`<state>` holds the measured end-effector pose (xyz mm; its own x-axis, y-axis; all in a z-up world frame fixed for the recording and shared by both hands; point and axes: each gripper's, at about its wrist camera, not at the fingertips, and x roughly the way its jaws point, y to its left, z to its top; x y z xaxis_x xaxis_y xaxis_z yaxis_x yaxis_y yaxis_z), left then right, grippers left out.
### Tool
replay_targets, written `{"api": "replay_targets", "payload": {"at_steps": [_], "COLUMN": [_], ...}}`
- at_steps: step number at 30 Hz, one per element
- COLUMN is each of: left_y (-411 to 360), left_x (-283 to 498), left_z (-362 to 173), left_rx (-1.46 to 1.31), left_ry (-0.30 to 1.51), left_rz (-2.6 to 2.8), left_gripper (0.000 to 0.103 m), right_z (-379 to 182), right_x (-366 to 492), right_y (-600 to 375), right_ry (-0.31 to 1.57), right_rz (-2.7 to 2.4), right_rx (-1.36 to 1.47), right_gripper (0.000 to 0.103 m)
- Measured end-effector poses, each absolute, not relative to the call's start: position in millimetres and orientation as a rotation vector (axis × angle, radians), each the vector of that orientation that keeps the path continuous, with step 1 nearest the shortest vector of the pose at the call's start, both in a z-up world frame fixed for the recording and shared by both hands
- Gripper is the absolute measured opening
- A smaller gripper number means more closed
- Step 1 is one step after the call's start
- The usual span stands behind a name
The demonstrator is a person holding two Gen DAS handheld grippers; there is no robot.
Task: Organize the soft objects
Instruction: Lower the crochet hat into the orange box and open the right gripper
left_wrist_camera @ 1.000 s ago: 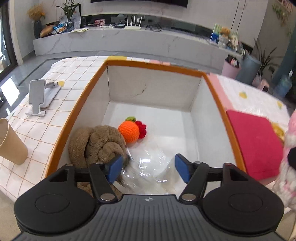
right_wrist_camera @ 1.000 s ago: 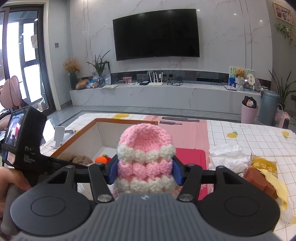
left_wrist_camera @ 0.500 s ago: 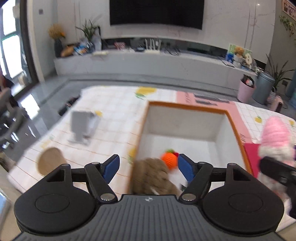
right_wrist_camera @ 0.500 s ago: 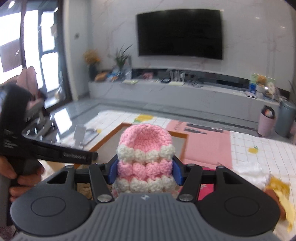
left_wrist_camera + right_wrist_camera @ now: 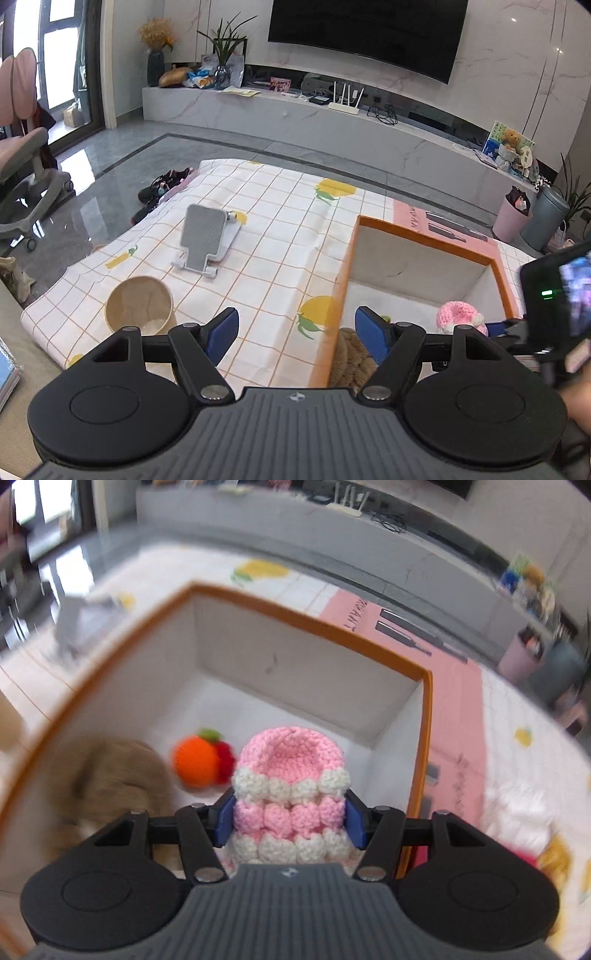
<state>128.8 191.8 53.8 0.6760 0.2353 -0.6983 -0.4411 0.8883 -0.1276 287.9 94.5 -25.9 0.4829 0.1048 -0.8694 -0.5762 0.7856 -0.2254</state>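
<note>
A living room with a wall television lies behind the bench (image 5: 280, 236), which wears a checked cloth. The pink-and-white crocheted hat (image 5: 290, 794) sits clamped in the right claw (image 5: 290, 821), over the orange-rimmed box (image 5: 306, 626). Beyond and left of that claw, inside the box, lie an orange crocheted fruit (image 5: 195, 762) and a brown plush (image 5: 110, 775). The left claw (image 5: 295, 338) gapes empty over the box's left rim, a paper cup (image 5: 139, 306) to its left.
</note>
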Motion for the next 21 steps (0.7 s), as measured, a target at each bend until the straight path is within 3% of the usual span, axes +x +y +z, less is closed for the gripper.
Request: {"api": "replay_targets", "payload": {"at_steps": [9, 10, 16, 17, 21], "left_y": [184, 182, 175, 176, 175], "left_x": [133, 133, 132, 131, 127], "left_z": [48, 48, 50, 51, 60], "left_rx": [-0.282, -0.275, -0.241, -0.241, -0.219], "left_ry": [0.764, 0.768, 0.765, 0.758, 0.717], "left_rz": [0.333, 0.325, 0.331, 0.324, 0.315], "left_gripper": [0.084, 0.085, 0.084, 0.084, 0.085], "right_z": [-55, -55, -49, -45, -24], "right_x": [283, 283, 264, 262, 247], "right_y": [118, 118, 118, 118, 114], "right_ry": [1.027, 1.035, 0.963, 0.948, 0.886], "right_rz": [0.443, 0.442, 0.464, 0.468, 0.498], "right_rx": [-0.736, -0.720, -0.753, -0.754, -0.716], "right_gripper": [0.062, 0.068, 0.079, 0.086, 0.089]}}
